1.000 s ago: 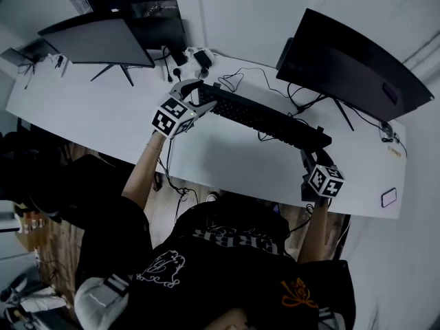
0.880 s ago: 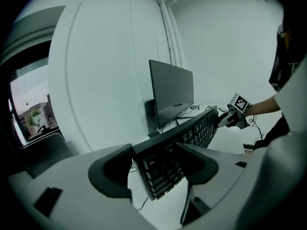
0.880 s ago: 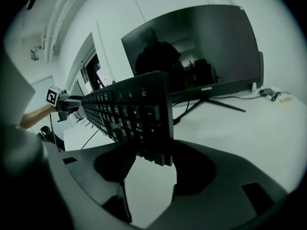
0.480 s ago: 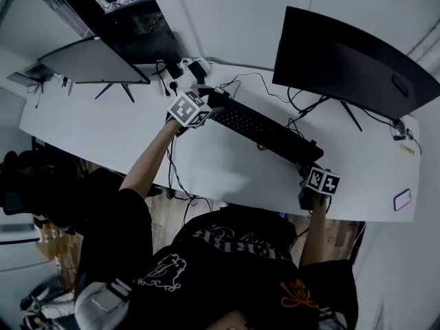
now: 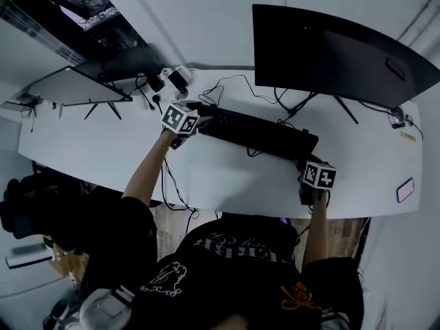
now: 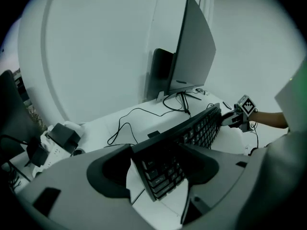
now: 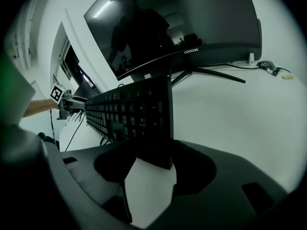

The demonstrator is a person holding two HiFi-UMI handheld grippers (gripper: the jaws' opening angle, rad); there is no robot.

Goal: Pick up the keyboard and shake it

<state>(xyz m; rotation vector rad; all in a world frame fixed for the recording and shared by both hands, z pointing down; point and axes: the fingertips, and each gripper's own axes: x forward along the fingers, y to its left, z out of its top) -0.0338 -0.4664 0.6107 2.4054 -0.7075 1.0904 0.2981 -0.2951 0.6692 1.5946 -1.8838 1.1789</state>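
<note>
Head view: the keyboard (image 5: pixel 254 133) is pinched at both ends by the left gripper (image 5: pixel 196 115) and right gripper (image 5: pixel 309 162) and looks held just above the desk (image 5: pixel 227 181), so the pick-up seems done and the shaking is probably still left. Left gripper view: the keyboard's end is clamped between the jaws, with cables (image 6: pixel 122 128) trailing close behind. Right gripper view: same clamp, with the monitor (image 7: pixel 192 28) looming near the far edge, so free room is mostly found upward.

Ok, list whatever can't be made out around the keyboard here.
- Head view: the right gripper, fingers hidden under its marker cube.
- Head view: whether the keyboard touches the desk; too dark beneath it.
- Both gripper views: key legends, too small and blurred to read.
- Head view: the small pink-edged thing at the desk's right end, too small to identify.
</note>
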